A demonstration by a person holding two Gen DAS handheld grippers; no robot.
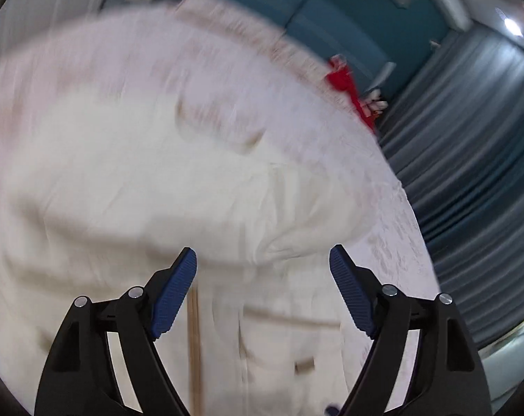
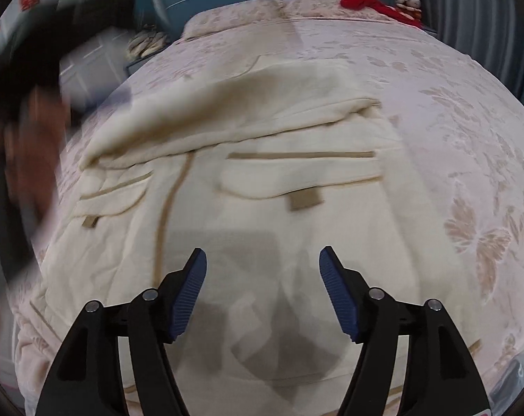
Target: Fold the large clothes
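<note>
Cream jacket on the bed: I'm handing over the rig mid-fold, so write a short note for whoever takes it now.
Left hand-held gripper: open, empty, above the cream jacket; its view is motion-blurred.
Right hand-held gripper: open, empty, over the jacket's lower part.
The jacket lies front up on the floral bedspread, pocket flaps showing.
Done: the upper part, a sleeve it seems, lies folded across the chest.
Left: the rest of the folding; the lower body is still spread flat.

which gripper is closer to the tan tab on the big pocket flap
Probably the left gripper: the tab sits low beside its right finger. From the right gripper, the tab lies further ahead on the jacket. Blur makes this uncertain.
</note>
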